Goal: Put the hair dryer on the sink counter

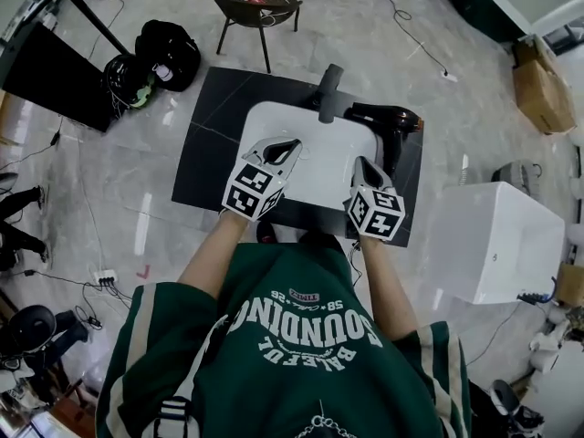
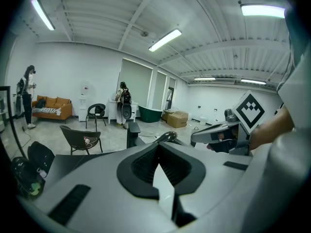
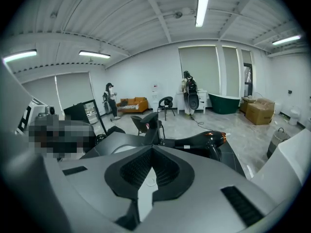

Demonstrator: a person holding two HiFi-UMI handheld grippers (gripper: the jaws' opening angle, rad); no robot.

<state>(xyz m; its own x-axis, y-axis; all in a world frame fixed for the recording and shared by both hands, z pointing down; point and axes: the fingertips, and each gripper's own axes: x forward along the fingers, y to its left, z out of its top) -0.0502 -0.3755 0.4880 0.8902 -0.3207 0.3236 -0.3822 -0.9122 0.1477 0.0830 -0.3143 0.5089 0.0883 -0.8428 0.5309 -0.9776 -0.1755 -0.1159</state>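
Left claw (image 2: 158, 144): pressed together and empty; grey smooth shell, and the black ribbed pads meet at the tips and bow apart behind into a diamond-shaped opening. It hovers over the basin's near left part.
Right claw (image 3: 151, 147): pressed together with nothing pinched; same grey shell and ribbed black pads. It hovers over the basin's near right edge.
Marker cubes: one white cube with black squares sits behind each claw, the left cube (image 1: 251, 190) and the right cube (image 1: 376, 213), both at the basin's near rim.
Basin (image 1: 315, 126): white, glossy, a rounded rectangle set into the counter.
Counter (image 1: 214, 117): flat black slab with a faint sheen, framing the basin on all sides.
Tap (image 1: 328, 88): dark matte post with a slanted head, at the middle of the basin's far rim.
Hair dryer (image 1: 388, 117): glossy black with an orange ring at one end. It lies on the counter at the basin's far right corner, just right of the tap, with its handle running along the basin's right side. It is apart from both claws.
Chair (image 1: 255, 3): dark, rounded seat on thin legs, on the glossy floor beyond the basin's far side.
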